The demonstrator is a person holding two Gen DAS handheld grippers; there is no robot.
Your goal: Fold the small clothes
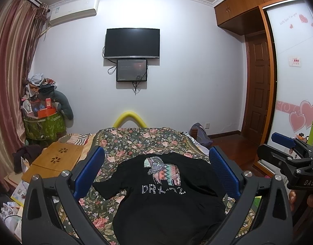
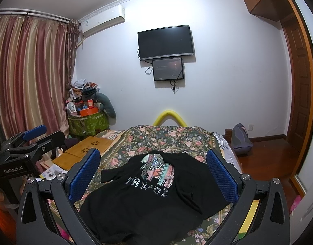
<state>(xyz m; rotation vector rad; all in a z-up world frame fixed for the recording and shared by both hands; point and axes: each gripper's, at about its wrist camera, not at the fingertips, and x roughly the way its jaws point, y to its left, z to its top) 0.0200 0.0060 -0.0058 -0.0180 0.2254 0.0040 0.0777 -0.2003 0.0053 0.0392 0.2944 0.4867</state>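
Left wrist view: my left gripper (image 1: 156, 171) gapes wide, empty, above the black T-shirt (image 1: 166, 204) lying flat on the floral bedspread (image 1: 123, 143). Right wrist view: right gripper (image 2: 153, 171) equally wide; soft, limp cloth, I'd pinch its sleeve (image 2: 113, 174)

T-shirt (image 1: 166, 204): matt black cloth, shiny stud print
Bedspread (image 1: 123, 143): floral woven cloth
Left gripper (image 1: 156, 171): matt black plastic, textured blue pads, metal screws
Lap desk (image 1: 54, 159): smooth light wood
TV (image 1: 132, 42): glossy screen
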